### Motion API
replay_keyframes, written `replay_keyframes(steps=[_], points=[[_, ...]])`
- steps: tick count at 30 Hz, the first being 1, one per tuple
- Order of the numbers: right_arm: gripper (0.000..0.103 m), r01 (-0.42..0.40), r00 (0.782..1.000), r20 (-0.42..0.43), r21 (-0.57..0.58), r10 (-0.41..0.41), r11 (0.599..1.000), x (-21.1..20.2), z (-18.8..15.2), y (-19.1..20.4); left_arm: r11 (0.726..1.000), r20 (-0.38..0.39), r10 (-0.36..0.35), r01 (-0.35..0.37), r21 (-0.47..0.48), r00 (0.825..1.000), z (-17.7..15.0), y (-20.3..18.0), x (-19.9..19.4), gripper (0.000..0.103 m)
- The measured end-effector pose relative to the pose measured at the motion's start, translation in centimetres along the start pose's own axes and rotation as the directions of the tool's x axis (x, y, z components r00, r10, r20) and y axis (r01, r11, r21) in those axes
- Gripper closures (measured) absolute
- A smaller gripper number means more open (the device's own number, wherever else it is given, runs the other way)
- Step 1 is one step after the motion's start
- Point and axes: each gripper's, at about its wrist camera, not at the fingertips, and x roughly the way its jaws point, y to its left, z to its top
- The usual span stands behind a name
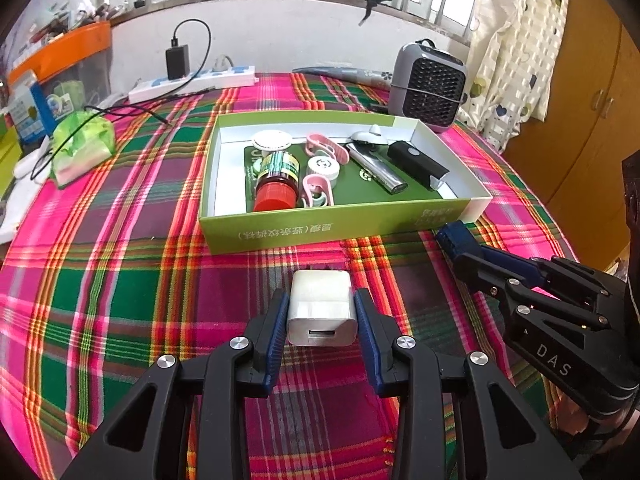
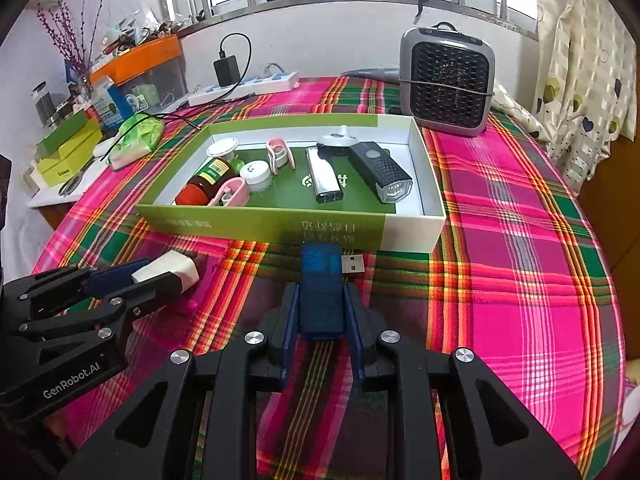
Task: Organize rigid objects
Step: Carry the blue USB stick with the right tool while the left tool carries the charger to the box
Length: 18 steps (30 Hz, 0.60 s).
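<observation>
Two small, stiff, light things: left gripper [image 1: 321,320] jaws flank the smooth white charger [image 1: 321,310] low centre, barely gripped; right gripper [image 2: 322,308] pinches blue USB stick [image 2: 322,288] flat-sided, below green box [image 2: 256,226].

Plaid-clothed table [image 1: 120,280], green box [image 1: 304,232], heater [image 1: 428,84]

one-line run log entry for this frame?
left gripper: around white charger | right gripper: shut on blue USB stick | green box: ahead, part filled

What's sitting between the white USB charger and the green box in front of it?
Nothing: in the left wrist view only bare plaid tablecloth lies between the white USB charger and the green box.
</observation>
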Motion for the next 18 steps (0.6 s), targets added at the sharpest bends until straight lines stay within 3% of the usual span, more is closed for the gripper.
replay_keyframes(steps=[6, 18], points=[[0.080, -0.004, 1.000, 0.018, -0.004, 0.004, 1.000, -0.7, 0.1, 0.1, 1.000, 0.015, 0.002, -0.002, 0.003, 1.000, 0.1, -0.1, -0.6, 0.071], [0.080, -0.010, 1.000, 0.018, -0.005, 0.011, 1.000, -1.0, -0.1, 0.0, 1.000, -0.032, 0.015, -0.014, 0.016, 0.999, -0.8, -0.2, 0.6, 0.071]])
